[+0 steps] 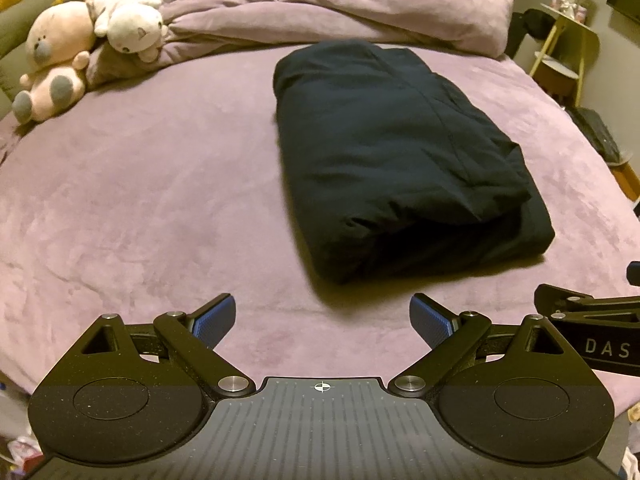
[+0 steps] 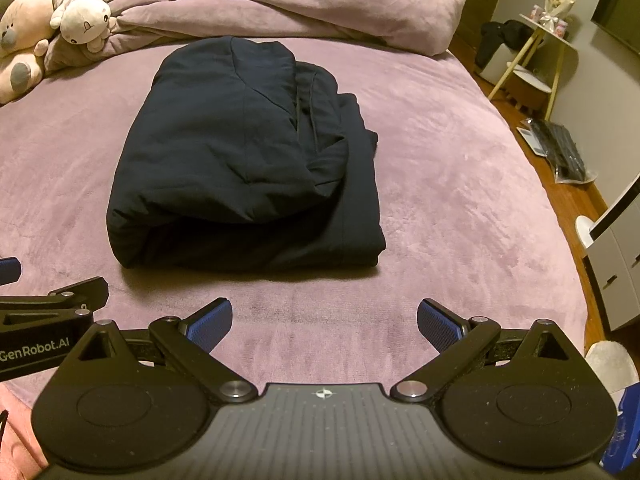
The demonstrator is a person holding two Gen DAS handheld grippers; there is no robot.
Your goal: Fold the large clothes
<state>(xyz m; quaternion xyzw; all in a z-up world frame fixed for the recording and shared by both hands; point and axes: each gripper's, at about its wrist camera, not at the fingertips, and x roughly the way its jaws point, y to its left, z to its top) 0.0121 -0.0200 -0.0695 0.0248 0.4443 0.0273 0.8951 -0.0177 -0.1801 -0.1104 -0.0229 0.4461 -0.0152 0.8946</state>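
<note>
Item: dark garment (image 2: 244,160) lying folded on purple bed (image 2: 460,200), folding seemingly finishing; left gripper (image 1: 322,322) and right gripper (image 2: 324,324) hovering near it, jaws apart (both empty), next likely tidying the protruding right edge.

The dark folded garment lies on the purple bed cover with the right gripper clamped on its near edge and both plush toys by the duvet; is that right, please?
Not quite: the right gripper is open and empty, short of the dark folded garment, as the right wrist view shows. The rest holds: it lies on the purple bed cover, the plush toys by the duvet.
</note>
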